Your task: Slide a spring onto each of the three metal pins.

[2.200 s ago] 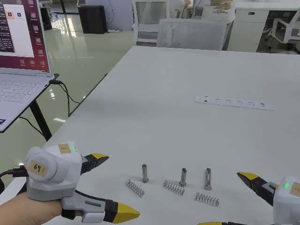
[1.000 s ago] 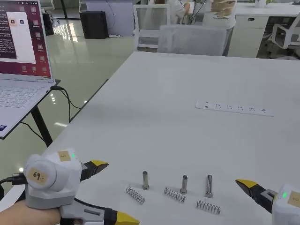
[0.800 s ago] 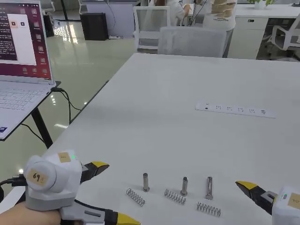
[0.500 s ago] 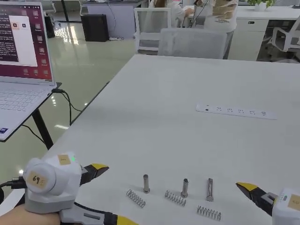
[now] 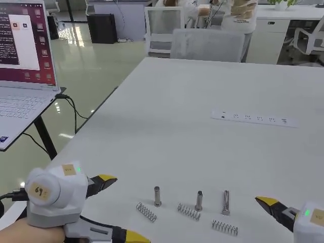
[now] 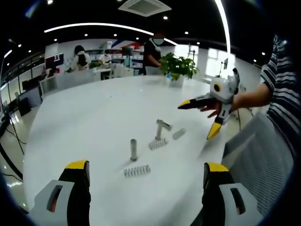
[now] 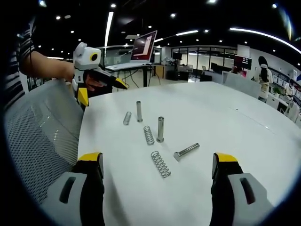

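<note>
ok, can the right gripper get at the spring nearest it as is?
Likely yes. The right gripper is open, and the spring lies loose on the table straight ahead of its jaws with nothing between. The nearest pin is beside the spring, not touching, and off the path.

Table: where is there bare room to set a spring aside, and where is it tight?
Bare: the wide stretch between the pins and the power strip, and the far half of the table beyond the strip. Crowded: the near edge, where three pins and three springs cluster in a row.
</note>
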`<state>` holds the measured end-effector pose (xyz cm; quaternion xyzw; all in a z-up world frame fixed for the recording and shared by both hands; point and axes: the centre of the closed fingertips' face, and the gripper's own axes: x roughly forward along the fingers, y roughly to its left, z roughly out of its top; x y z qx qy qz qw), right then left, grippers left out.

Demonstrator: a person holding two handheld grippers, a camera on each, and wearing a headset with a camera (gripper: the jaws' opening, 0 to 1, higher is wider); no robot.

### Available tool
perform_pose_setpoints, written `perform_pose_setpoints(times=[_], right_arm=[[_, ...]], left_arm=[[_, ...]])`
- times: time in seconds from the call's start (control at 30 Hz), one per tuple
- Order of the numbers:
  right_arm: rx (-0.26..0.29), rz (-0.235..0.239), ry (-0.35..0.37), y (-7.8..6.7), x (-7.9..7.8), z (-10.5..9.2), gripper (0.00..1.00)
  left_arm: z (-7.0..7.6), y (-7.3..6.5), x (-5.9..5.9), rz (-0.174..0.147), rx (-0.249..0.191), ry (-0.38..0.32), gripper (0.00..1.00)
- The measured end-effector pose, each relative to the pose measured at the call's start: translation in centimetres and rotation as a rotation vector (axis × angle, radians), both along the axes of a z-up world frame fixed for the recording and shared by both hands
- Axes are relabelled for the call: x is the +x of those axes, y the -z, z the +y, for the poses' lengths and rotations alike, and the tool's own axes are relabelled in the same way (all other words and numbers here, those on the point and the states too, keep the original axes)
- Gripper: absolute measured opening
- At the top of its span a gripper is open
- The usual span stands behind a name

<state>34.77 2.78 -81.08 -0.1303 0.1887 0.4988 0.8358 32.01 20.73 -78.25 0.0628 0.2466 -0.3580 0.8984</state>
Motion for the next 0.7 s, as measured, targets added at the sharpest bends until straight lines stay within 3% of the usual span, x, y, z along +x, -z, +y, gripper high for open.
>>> perform_pose_setpoints(times=[0.7], right_arm=[[0.001, 0.004, -0.028, 0.0, -0.2, 1.3, 0.94]], left_arm=[[0.2, 0.3, 0.0, 0.004, 0.003, -0.003, 0.98]])
